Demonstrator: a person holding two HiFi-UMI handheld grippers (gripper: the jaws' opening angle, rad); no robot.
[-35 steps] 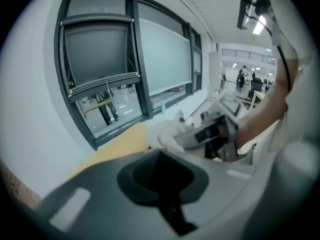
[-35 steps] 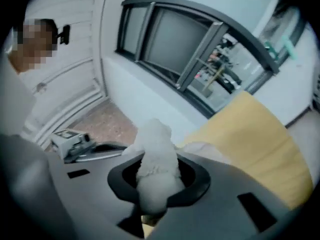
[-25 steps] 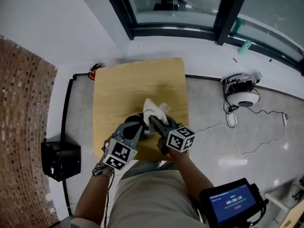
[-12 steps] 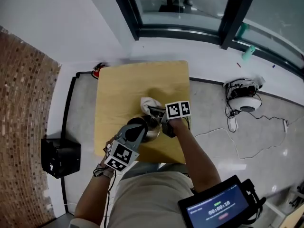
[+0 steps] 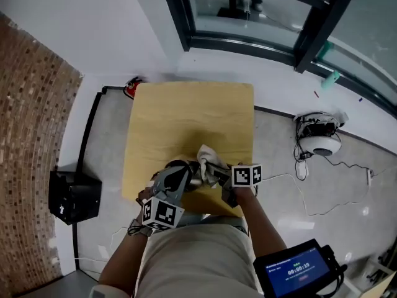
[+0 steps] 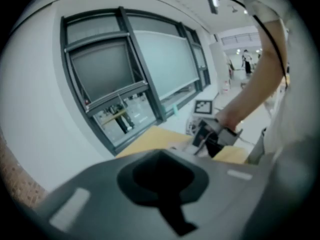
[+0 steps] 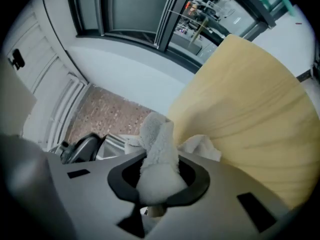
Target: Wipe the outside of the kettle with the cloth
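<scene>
**A:** Where is the kettle?

**B:** The kettle (image 5: 183,168) stands at the near edge of the wooden table (image 5: 186,113), close to the person. The two grippers cover most of it.

**A:** And the cloth?

**B:** The white cloth (image 5: 206,156) is bunched up at the kettle's right side and seems to touch it. The right gripper (image 5: 208,169) has it clamped. In the right gripper view, the fluffy wad sits squeezed between the jaws.

**A:** The left gripper?

**B:** The left gripper (image 5: 177,176) lies over the kettle's top from the left. Its jaws are pressed together, and the left gripper view shows nothing between them.

**A:** Anything on the floor?

**B:** A black box (image 5: 74,195) sits left of the table, and a white round device (image 5: 321,139) with cables sits to the right.
</scene>
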